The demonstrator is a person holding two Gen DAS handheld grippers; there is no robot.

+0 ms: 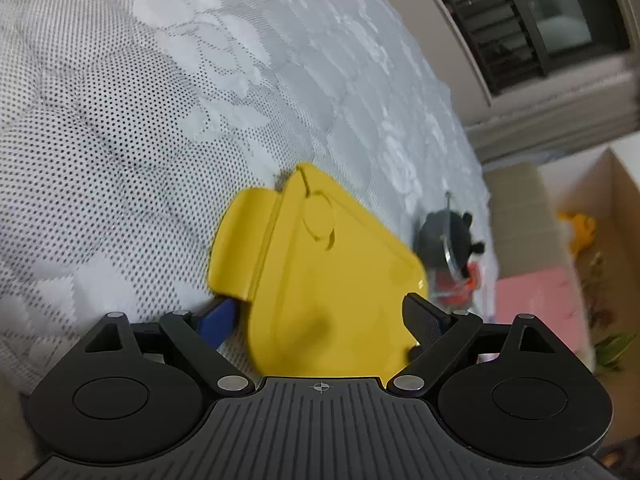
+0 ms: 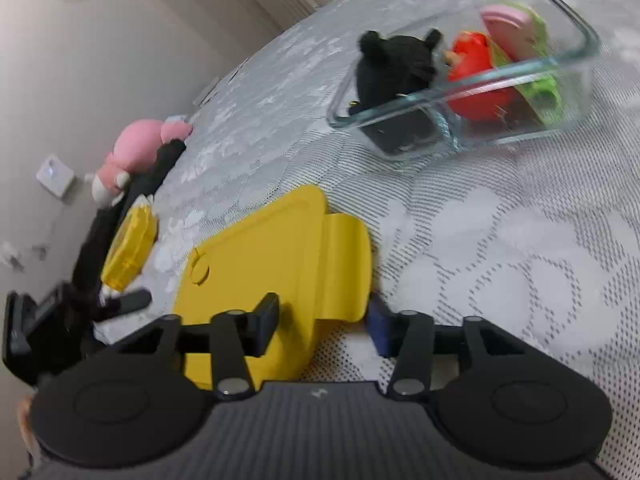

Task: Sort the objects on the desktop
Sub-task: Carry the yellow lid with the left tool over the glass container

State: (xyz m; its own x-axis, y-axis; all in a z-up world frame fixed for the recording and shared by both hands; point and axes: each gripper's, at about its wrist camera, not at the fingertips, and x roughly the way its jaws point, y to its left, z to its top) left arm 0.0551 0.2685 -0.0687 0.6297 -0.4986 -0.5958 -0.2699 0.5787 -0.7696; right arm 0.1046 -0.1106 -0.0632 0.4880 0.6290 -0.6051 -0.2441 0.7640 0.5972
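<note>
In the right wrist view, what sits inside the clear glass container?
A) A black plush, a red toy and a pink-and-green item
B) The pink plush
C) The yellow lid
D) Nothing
A: the glass container holds a black plush, a red toy and a pink-and-green item, while the yellow lid lies outside it on the lace tablecloth.

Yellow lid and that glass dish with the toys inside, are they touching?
Apart. The right wrist view shows a strip of lace tablecloth lying bare between the yellow lid and the near corner of the glass dish.
</note>
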